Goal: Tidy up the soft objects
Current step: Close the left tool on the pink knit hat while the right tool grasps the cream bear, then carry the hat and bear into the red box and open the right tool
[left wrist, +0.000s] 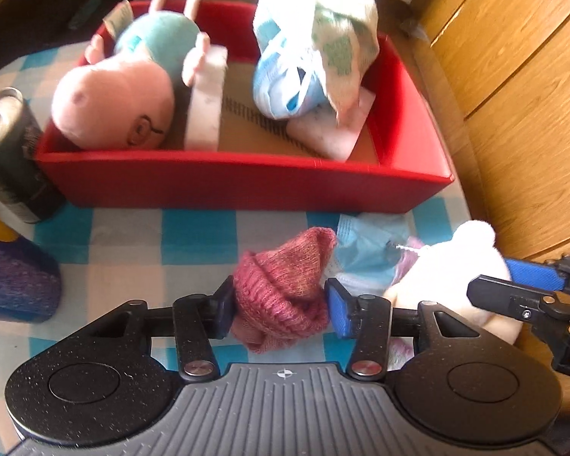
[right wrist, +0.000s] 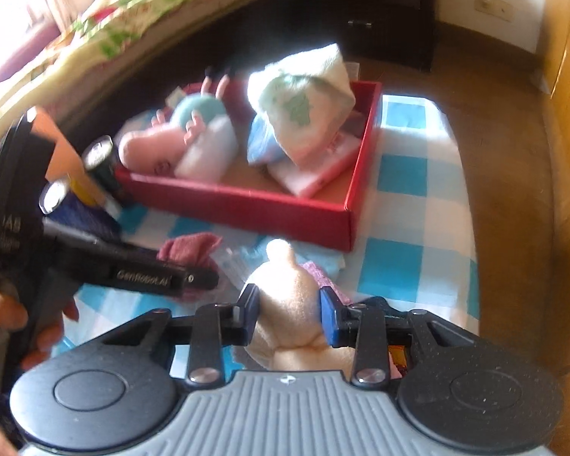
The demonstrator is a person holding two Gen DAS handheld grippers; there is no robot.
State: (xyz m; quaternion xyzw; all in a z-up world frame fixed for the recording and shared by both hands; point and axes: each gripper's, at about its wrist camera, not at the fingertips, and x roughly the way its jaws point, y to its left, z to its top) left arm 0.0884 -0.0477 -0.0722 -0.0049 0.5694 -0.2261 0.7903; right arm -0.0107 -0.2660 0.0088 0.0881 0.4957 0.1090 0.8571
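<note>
My left gripper [left wrist: 281, 306] is shut on a pink knitted piece [left wrist: 285, 285], bunched between its pads just above the checked cloth [left wrist: 133, 247]. My right gripper [right wrist: 289, 313] is shut on a cream plush toy [right wrist: 285, 281], its pads pressing into both sides. In the left wrist view the cream plush toy [left wrist: 456, 262] lies at the right, with the right gripper [left wrist: 509, 281] reaching in over it. Behind both stands a red box [left wrist: 247, 186] holding a pink pig plush [left wrist: 114, 102], a white foam block [left wrist: 205, 106], a cloth bundle [left wrist: 315, 57] and a white packet [left wrist: 330, 133].
A dark can [left wrist: 7, 152] stands against the box's left end, with a purple knitted thing [left wrist: 15, 285] nearer me. A pale blue plastic packet [left wrist: 368, 250] lies between the pink piece and the cream plush. Wooden floor [left wrist: 513, 76] runs along the right; a dark cabinet [right wrist: 380, 11] is behind.
</note>
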